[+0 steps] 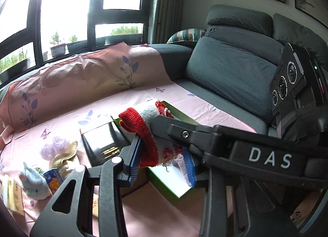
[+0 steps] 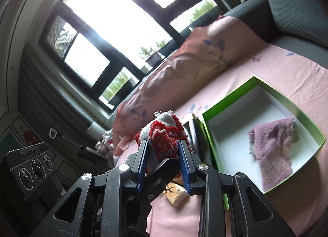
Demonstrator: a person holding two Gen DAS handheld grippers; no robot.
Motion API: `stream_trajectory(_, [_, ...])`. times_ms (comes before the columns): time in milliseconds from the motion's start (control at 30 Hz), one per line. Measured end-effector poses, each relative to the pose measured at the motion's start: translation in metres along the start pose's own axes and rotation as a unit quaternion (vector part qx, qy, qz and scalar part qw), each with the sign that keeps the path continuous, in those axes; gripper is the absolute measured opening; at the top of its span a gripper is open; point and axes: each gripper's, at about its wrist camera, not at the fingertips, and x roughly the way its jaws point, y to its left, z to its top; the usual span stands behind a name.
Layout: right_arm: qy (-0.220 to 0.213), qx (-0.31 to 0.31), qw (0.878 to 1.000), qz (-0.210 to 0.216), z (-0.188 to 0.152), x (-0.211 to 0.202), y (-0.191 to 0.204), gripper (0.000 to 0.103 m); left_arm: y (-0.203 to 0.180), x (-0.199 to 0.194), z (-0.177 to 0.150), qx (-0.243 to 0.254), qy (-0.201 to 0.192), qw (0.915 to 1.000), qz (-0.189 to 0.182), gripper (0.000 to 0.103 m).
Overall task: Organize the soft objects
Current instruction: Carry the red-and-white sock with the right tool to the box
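- Currently both grippers hold one bundle: the left gripper (image 1: 162,161) is clamped on the lower part of the red-and-white knitted cloth (image 1: 141,132); the right gripper (image 2: 164,155) is closed on the same cloth (image 2: 164,134), its finger crossing the left wrist view from the right
- cloth is held in the air over the pink sheet (image 1: 61,118), near the green box (image 2: 266,114) but not yet above its opening, as far as I can judge
- risk: two grips on one soft piece; if the hands part or twist unevenly, the knit could stretch, snag on the ribbed blue pads (image 2: 184,167), or slip from one side and dangle
- risk: a loose end could drag on the box rim and shift or tip the light box on soft bedding
- risk: releasing early would drop it onto the sheet or onto the dark box (image 1: 100,140) next to the green one
- purple knitted cloth (image 2: 272,151) already lies inside the green box; room remains beside it
- other soft things wait on the sheet: a pale blue plush toy (image 1: 34,183) and a yellowish cloth (image 1: 65,155)
- surface: sofa seat under a pink sheet printed with butterflies and leaves; grey cushions (image 1: 231,73) behind; a large dark-framed window (image 1: 90,11) beyond, bright daylight; framed pictures on the wall
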Motion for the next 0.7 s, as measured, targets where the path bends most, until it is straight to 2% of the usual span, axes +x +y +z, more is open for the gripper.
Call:
stream_trajectory(233, [-0.026,0.072,0.995,-0.061,0.01,-0.016,-0.056,0.032,-0.033,0.058,0.005,0.023,0.048,0.9969,-0.057,0.035])
stream_trajectory(533, [-0.018,0.145,0.981,-0.126,0.012,-0.014,-0.112,0.032,-0.046,0.12,-0.004,0.021,0.111,0.9885,-0.101,0.035])
stream_trajectory(700, [-0.013,0.167,0.972,-0.165,0.012,-0.009,-0.128,0.032,-0.054,0.142,-0.008,0.022,0.133,0.9846,-0.111,0.035])
